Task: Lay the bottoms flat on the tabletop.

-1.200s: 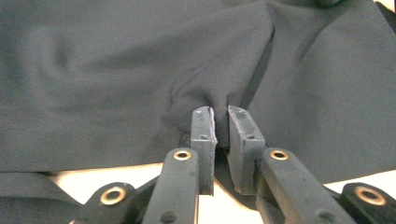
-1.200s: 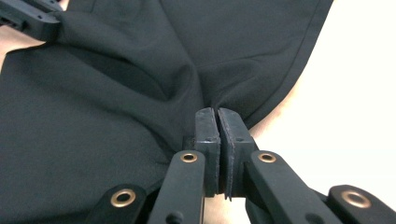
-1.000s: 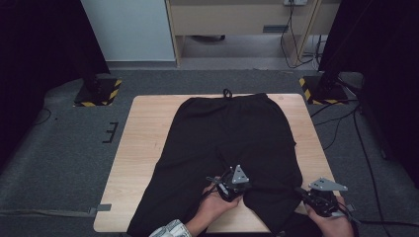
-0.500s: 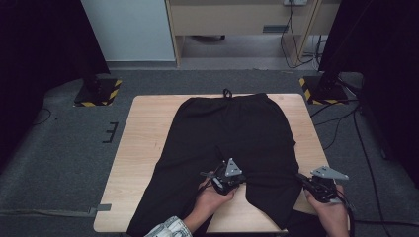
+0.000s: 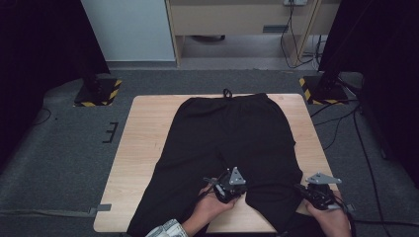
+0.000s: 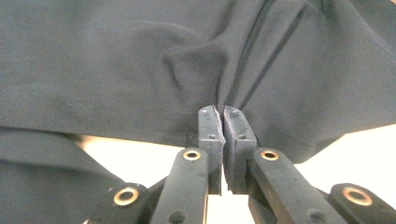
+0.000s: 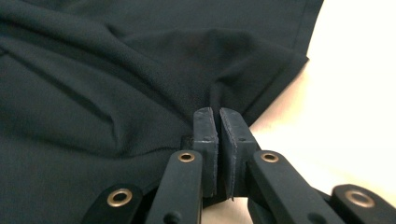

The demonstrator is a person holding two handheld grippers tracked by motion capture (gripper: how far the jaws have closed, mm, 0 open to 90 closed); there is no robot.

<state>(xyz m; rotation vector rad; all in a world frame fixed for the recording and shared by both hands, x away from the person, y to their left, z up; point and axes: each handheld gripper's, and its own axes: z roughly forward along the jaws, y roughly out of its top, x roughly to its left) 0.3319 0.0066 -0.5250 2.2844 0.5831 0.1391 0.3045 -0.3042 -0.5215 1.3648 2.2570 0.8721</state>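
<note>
Black trousers (image 5: pixel 232 133) lie flat on the wooden table (image 5: pixel 143 143), with the waistband and drawstring at the far edge. My left gripper (image 5: pixel 236 187) is at the inner edge of the leg on the right side, near the table's front. In the left gripper view it (image 6: pixel 220 112) is shut on a pinch of cloth (image 6: pixel 116 70) beside a seam. My right gripper (image 5: pixel 302 191) is at that leg's outer edge. In the right gripper view it (image 7: pixel 218 114) pinches a fold of cloth (image 7: pixel 93 93) near the hem; its jaws have just eased open slightly, with cloth still between them.
Bare tabletop (image 5: pixel 148 173) lies left of the trousers, with a narrow strip (image 5: pixel 311 128) to their right. Two stands with yellow-black bases (image 5: pixel 99 94) (image 5: pixel 321 91) flank the far corners. Cables (image 5: pixel 356 128) trail over the grey carpet at the right.
Both hands have shifted only slightly at the near end of the leg. The trousers lie much as before.
</note>
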